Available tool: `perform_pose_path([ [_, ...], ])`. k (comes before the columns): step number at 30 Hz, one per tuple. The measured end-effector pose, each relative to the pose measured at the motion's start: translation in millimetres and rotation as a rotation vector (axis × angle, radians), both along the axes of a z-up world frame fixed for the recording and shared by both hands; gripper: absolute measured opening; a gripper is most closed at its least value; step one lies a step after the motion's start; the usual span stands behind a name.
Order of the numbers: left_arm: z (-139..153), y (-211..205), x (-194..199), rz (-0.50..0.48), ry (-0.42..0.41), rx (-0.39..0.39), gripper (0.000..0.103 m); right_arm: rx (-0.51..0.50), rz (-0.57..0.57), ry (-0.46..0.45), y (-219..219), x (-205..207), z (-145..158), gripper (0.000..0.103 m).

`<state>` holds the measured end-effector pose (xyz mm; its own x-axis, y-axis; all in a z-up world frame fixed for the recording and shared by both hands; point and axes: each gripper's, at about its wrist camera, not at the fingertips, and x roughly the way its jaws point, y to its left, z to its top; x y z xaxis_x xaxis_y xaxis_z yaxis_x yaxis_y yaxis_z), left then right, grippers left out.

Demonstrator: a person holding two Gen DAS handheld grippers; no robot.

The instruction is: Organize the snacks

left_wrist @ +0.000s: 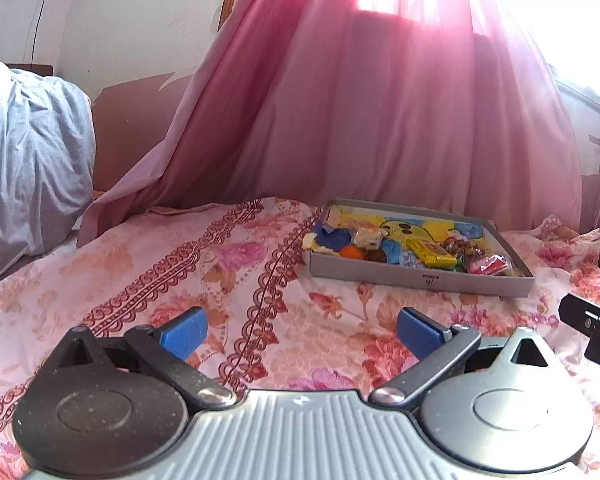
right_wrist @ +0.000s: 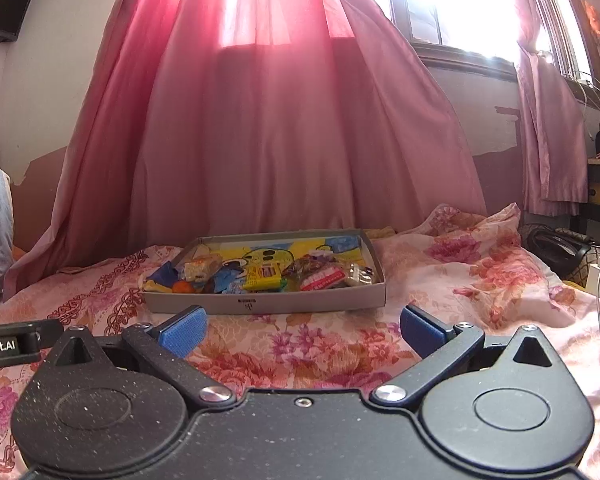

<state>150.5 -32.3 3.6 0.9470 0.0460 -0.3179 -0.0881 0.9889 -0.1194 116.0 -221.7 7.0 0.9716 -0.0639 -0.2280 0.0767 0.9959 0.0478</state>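
On the bed the shallow box of snacks lies long side toward you. Your right hand-held gripper sits nearer, box straight ahead; from your left hand-held gripper it lies ahead and rightward. Both jaws are spread wide, empty.

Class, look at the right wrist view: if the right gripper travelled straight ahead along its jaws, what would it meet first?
Probably the near grey wall of the shallow snack box, which lies just beyond the open right gripper on the floral bedsheet. If it travels higher than that wall, the wrapped snacks inside come first; depth is unclear.
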Motion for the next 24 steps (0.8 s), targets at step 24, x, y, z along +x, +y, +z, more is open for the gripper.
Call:
perform_pose_path([
  [24, -40, 30, -12, -0.051, 0.050, 0.014, 0.103, -0.006, -0.013, 0.100, 29, -14, -30, 0.102],
])
